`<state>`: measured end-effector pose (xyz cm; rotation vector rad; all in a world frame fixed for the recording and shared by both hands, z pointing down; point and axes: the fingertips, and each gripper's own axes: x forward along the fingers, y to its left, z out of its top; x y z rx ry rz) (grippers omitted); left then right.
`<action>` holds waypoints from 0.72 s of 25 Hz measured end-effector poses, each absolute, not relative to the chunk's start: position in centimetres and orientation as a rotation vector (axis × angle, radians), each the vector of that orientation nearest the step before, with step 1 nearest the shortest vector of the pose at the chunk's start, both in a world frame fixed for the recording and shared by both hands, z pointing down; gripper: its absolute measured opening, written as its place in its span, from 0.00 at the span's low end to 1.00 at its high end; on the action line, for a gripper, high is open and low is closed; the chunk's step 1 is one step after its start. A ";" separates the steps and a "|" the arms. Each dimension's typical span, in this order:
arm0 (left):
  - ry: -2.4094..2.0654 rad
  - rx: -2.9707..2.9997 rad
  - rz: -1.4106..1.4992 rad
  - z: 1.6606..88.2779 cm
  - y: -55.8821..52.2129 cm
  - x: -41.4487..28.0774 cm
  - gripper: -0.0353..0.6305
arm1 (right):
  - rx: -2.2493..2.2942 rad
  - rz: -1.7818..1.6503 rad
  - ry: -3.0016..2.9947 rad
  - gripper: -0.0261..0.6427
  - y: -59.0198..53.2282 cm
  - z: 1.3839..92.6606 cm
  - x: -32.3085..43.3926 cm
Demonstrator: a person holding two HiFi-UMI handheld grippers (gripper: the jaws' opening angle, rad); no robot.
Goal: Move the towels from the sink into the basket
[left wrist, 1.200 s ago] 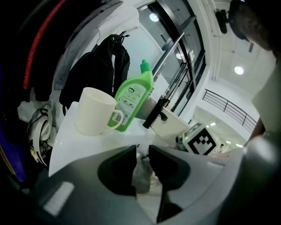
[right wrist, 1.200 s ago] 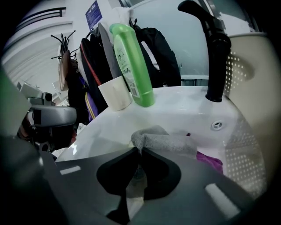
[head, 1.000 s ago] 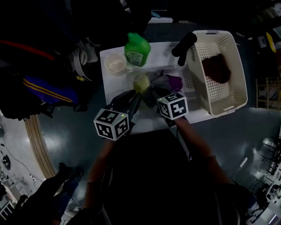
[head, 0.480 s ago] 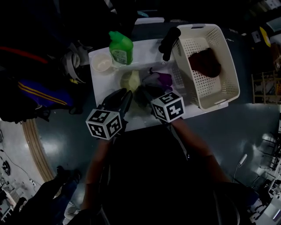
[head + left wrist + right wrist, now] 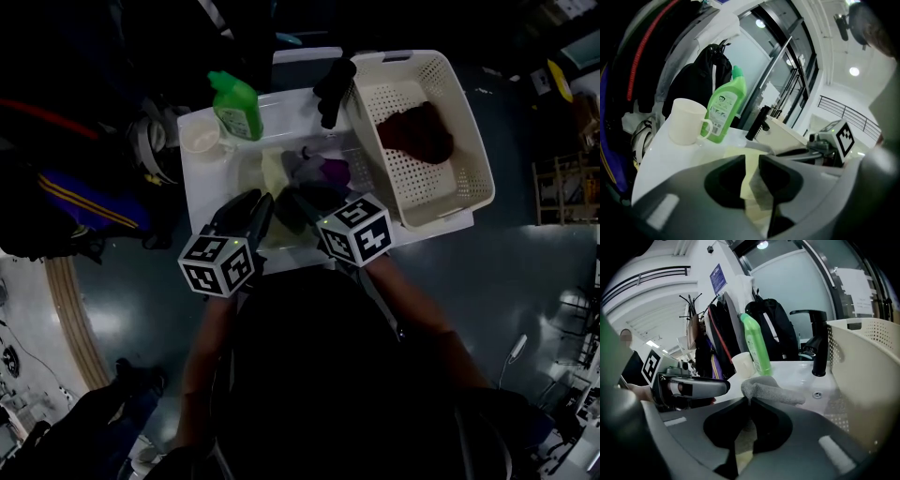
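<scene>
Towels lie bunched in the white sink [image 5: 211,187]: a pale yellow towel [image 5: 272,173], a grey one and a purple one [image 5: 335,172]. My right gripper [image 5: 298,199] is shut on the grey towel [image 5: 771,390], whose fold sticks up past the jaw tips [image 5: 749,401]. My left gripper [image 5: 261,202] hangs beside it over the sink's near left. Its jaws [image 5: 751,159] are closed on the yellow towel [image 5: 749,178], which fills the narrow gap. The cream perforated basket [image 5: 459,141] stands to the right of the sink with a dark red towel [image 5: 417,131] inside.
A green bottle [image 5: 234,101] and a white cup [image 5: 199,139] stand on the counter at the sink's far left. The black faucet [image 5: 333,84] rises at the back, next to the basket's near wall [image 5: 867,371]. Coats and bags hang at the left.
My right gripper has risen with the grey towel in it. The left gripper has shifted a little, jaws unchanged. The head view has swung, so the sink sits further left.
</scene>
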<state>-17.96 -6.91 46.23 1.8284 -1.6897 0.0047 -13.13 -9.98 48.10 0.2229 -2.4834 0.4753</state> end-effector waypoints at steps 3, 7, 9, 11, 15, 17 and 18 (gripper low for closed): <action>-1.705 1.831 0.006 45.9 -7.2 -17.5 0.17 | 0.204 0.466 -2.507 0.07 -10.0 47.1 -12.5; -1.715 1.834 0.012 45.8 -7.5 -16.9 0.18 | 0.194 0.457 -2.531 0.07 -10.1 46.3 -11.8; -1.722 1.830 0.012 45.7 -7.5 -16.8 0.19 | 0.185 0.458 -2.541 0.07 -10.1 46.0 -11.6; -1.731 1.825 0.007 45.7 -7.6 -16.8 0.20 | 0.175 0.453 -2.551 0.07 -10.0 45.7 -11.4; -1.734 1.824 -0.008 45.5 -7.7 -16.6 0.22 | 0.164 0.437 -2.570 0.07 -9.9 45.0 -10.8; -1.729 1.827 -0.012 45.3 -7.8 -16.3 0.23 | 0.163 0.435 -2.577 0.07 -10.0 44.8 -10.5; -1.725 1.829 -0.020 45.2 -7.9 -16.1 0.23 | 0.160 0.434 -2.581 0.07 -10.0 44.6 -10.3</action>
